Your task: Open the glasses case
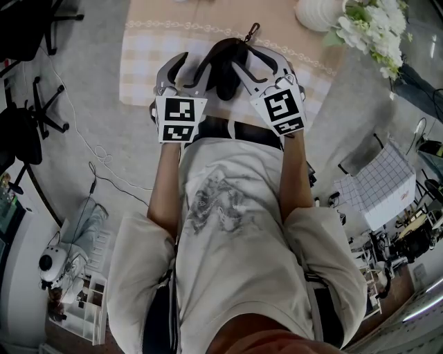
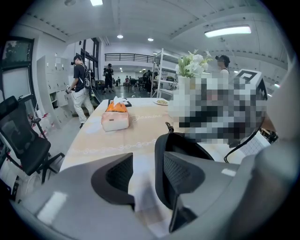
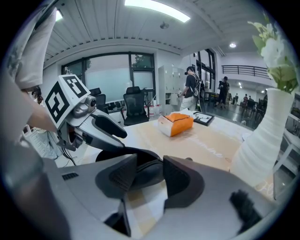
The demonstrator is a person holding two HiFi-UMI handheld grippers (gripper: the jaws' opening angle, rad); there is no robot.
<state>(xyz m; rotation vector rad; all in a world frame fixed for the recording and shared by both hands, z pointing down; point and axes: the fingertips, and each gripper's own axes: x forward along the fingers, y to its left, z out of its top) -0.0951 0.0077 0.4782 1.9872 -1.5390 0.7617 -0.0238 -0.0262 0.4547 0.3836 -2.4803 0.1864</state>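
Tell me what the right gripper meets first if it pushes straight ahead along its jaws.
The black glasses case: it lies right in front of the right gripper, partly between its open jaws. Whether the pads already touch it is unclear.

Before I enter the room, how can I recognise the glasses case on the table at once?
Find the beige checked tablecloth, where a white vase of flowers stands far right. Near the middle of the cloth's near edge lies the glasses case. It is the only black, rounded thing there, with a small clip at its far end; the tissue box is orange.
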